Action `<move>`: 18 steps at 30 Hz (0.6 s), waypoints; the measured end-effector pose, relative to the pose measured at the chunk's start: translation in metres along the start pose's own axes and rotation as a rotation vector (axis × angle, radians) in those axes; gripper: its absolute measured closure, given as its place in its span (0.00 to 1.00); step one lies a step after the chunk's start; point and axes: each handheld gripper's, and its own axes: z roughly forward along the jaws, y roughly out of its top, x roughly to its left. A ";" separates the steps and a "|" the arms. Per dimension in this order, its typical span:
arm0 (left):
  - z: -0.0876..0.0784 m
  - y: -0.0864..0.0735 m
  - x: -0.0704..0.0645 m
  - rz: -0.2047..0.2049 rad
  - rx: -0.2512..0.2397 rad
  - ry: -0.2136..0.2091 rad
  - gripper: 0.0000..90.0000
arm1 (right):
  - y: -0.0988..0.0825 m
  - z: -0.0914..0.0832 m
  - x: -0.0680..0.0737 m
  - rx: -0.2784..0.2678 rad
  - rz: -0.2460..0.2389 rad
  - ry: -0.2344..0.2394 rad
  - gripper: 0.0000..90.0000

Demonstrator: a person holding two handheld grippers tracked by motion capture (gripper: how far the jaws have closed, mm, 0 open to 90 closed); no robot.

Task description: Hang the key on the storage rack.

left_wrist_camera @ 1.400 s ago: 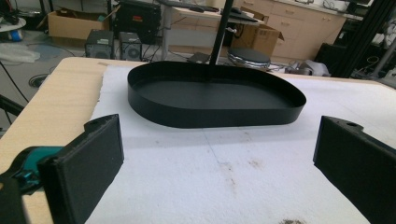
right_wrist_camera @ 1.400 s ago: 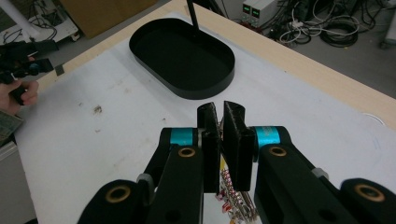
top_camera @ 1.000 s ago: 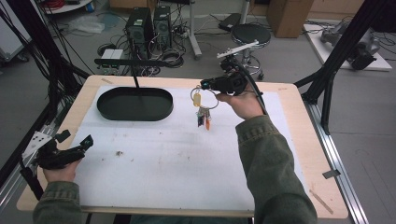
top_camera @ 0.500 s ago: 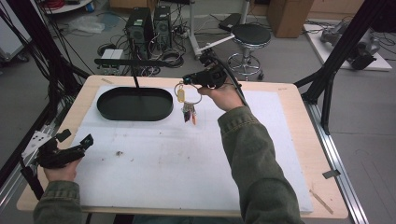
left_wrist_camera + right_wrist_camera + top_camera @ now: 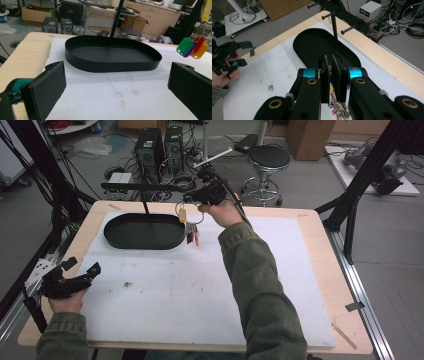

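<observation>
A key ring (image 5: 188, 216) with a yellow tag and a bunch of keys and coloured tags (image 5: 191, 234) hangs from my right gripper (image 5: 188, 197), which is shut on the ring. It hangs above the right end of the black oval tray (image 5: 144, 240). The bunch dangles under the shut jaws in the right gripper view, keys (image 5: 338, 107) just visible. A black stand (image 5: 145, 202) with a pegged crossbar (image 5: 342, 11) rises from the tray's far side. My left gripper (image 5: 81, 266) rests open at the table's front left; its view faces the tray (image 5: 112, 66) and the coloured tags (image 5: 191, 47).
A white mat (image 5: 200, 285) covers most of the wooden table (image 5: 325, 220). Small dark specks (image 5: 127, 284) lie on the mat near the left hand. Beyond the far edge stand a stool (image 5: 267, 157), computer cases and cables on the floor.
My right gripper has carried the key ring leftward along the table's far side, from right of the tray to over its right end. The left gripper has stayed put.
</observation>
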 end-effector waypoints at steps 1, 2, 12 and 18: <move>0.000 0.000 0.000 0.001 0.002 0.000 0.02 | 0.002 0.002 0.000 -0.004 0.000 0.001 0.95; 0.000 0.000 0.000 0.002 0.002 0.000 0.02 | 0.004 0.003 0.000 -0.003 -0.001 0.002 0.95; 0.000 0.000 0.001 -0.003 -0.002 0.002 0.02 | 0.020 0.021 -0.001 0.003 -0.013 -0.003 0.95; 0.001 0.000 0.001 -0.006 -0.001 0.003 0.02 | 0.034 0.030 -0.003 0.013 -0.024 -0.006 0.97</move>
